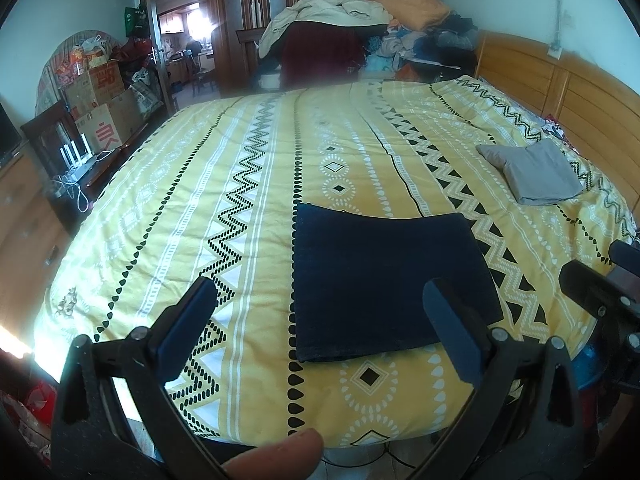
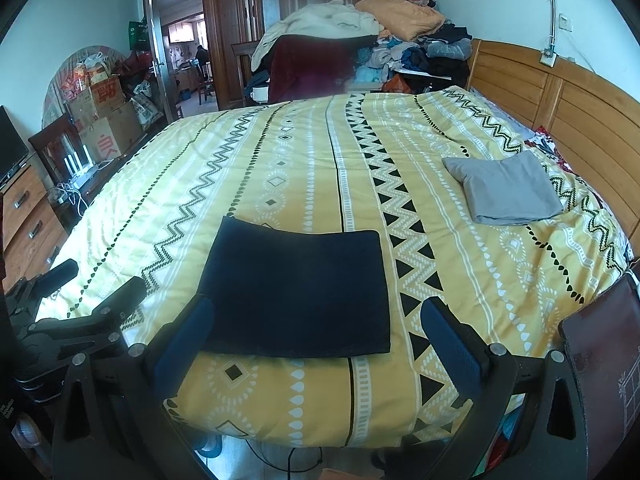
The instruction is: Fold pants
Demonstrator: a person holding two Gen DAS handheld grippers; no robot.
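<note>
While both hand-held grippers hover spread, folded pants [image 2: 296, 292] lie flat.

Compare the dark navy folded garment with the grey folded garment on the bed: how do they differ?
The navy garment lies near the bed's front edge, just beyond both open claws; the grey garment lies further back, toward the wooden headboard. The navy one forms a neat rectangle; the grey one has a corner sticking out. Both are folded flat on the yellow patterned bedspread, untouched.

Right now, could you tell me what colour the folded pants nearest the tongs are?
Dark navy folded pants, clearest in the right wrist view.
</note>
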